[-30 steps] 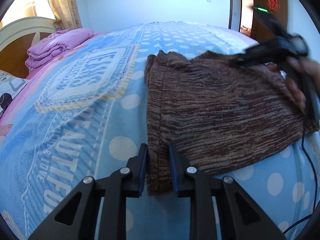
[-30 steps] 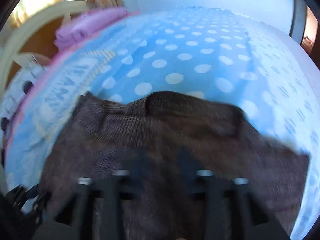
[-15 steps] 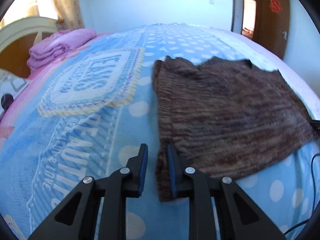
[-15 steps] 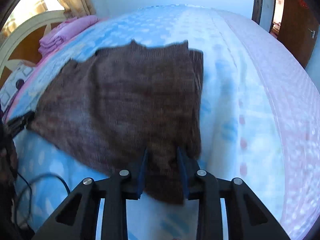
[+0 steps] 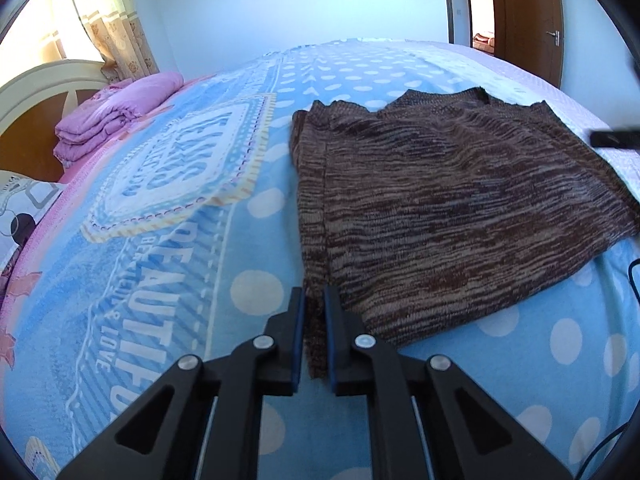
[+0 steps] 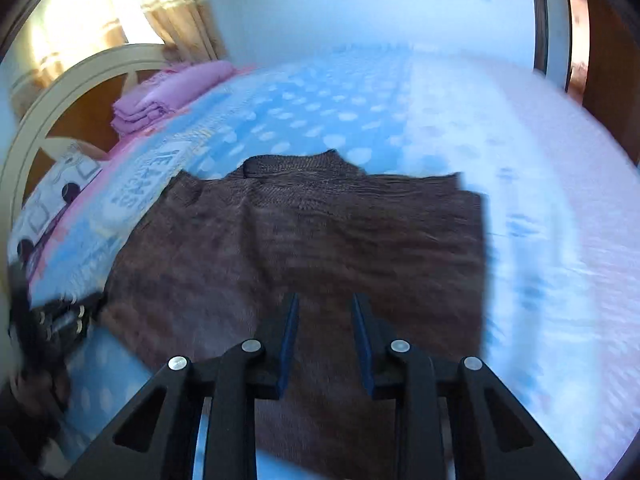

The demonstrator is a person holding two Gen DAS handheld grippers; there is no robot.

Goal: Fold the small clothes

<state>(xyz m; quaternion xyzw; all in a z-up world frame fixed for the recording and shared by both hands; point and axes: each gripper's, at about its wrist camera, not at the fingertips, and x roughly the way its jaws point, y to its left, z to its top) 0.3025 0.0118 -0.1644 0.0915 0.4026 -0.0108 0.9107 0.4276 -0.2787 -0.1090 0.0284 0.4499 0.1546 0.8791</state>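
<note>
A brown knit sweater (image 5: 440,208) lies flat on the blue polka-dot bedspread (image 5: 168,264). My left gripper (image 5: 315,296) is shut on the sweater's near left corner, and the knit edge shows between its jaws. In the right wrist view the same sweater (image 6: 312,240) spreads out ahead, neckline at the far side. My right gripper (image 6: 325,304) is open and sits over the sweater's near edge with fabric under and between the fingers. That view is motion-blurred. The left gripper (image 6: 60,320) shows at its left edge.
A folded pink blanket (image 5: 116,120) lies by the headboard (image 5: 36,96) at the far left. A patterned pillow (image 5: 20,208) is at the left edge. A black cable (image 5: 634,280) trails at the right. A wooden door (image 5: 528,16) stands beyond the bed.
My left gripper has closed tighter on the sweater's corner. My right gripper swung from the sweater's right edge back over its near hem and is wider open.
</note>
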